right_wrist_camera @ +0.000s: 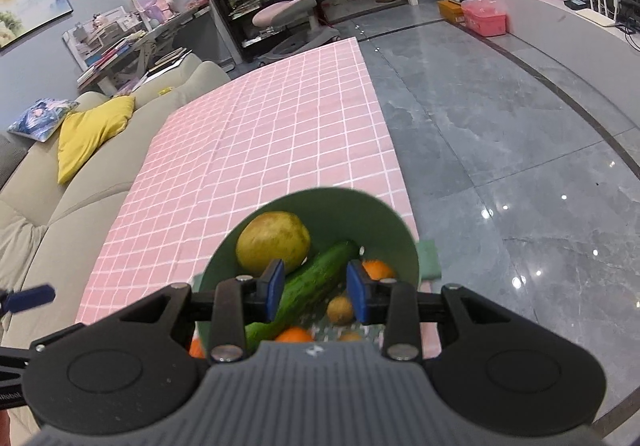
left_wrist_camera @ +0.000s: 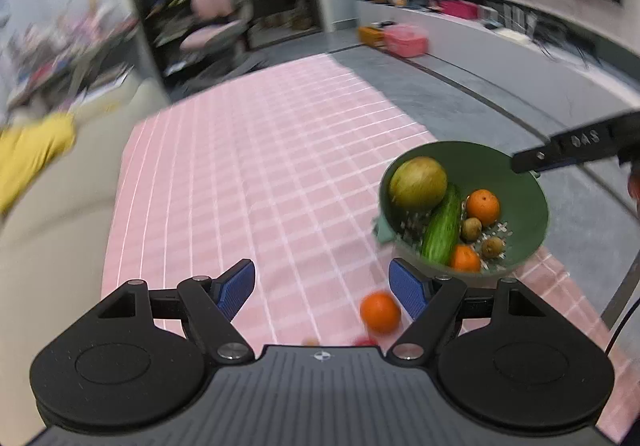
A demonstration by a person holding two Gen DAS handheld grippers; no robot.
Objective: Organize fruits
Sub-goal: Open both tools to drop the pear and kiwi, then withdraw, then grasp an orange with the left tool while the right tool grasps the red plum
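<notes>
A green bowl [left_wrist_camera: 532, 206] sits at the right edge of the pink checked cloth [left_wrist_camera: 248, 174]. It holds a yellow-green mango [left_wrist_camera: 418, 184], a cucumber [left_wrist_camera: 442, 230], two oranges [left_wrist_camera: 483, 207] and two kiwis [left_wrist_camera: 471, 229]. A loose orange [left_wrist_camera: 380, 313] lies on the cloth near my left gripper [left_wrist_camera: 322, 286], which is open and empty. My right gripper [right_wrist_camera: 316, 292] is open above the bowl [right_wrist_camera: 384, 218], over the cucumber [right_wrist_camera: 316, 282], holding nothing. The mango [right_wrist_camera: 273, 242] lies left of it. Small red bits show at the left gripper's body edge.
A beige sofa [right_wrist_camera: 36, 214] with a yellow cushion [right_wrist_camera: 90, 132] runs along the cloth's left side. Grey tile floor [right_wrist_camera: 500, 134] lies to the right. A pink chair [right_wrist_camera: 286, 2], a cluttered desk and a pink box [right_wrist_camera: 484, 18] stand far back.
</notes>
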